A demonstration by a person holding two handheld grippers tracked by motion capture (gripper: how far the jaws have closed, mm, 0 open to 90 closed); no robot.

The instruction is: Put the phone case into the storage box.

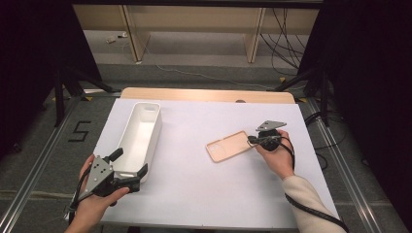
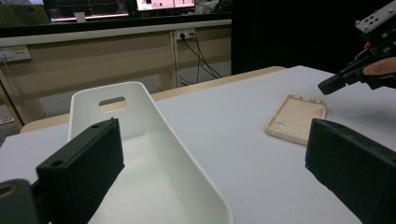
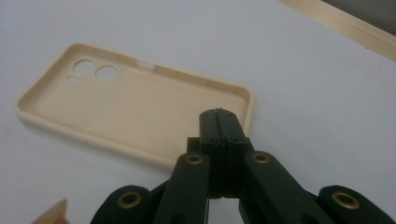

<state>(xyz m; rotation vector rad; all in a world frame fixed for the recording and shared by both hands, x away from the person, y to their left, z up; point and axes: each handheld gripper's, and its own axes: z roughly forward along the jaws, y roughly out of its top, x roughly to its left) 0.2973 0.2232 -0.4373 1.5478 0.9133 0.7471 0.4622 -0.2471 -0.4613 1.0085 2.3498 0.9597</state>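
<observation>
A beige phone case [image 1: 228, 145] lies hollow side up on the white table cover, right of centre. My right gripper [image 1: 251, 141] is shut, with its tip at the case's right end. In the right gripper view the closed jaws [image 3: 219, 116] hang over the inside of the case [image 3: 116, 102], near the end away from the camera holes, with nothing between them. A long white bin [image 1: 138, 138] stands at the left. My left gripper [image 1: 129, 162] is open, one jaw on each side of the bin's near end. The left gripper view shows the bin [image 2: 140, 140], the case [image 2: 296, 116] and the right gripper [image 2: 327, 86].
The white cover [image 1: 194, 194] lies over a wooden table whose far edge [image 1: 209, 94] shows bare. Beyond it are table legs and cables on the floor. Dark stands rise at both sides.
</observation>
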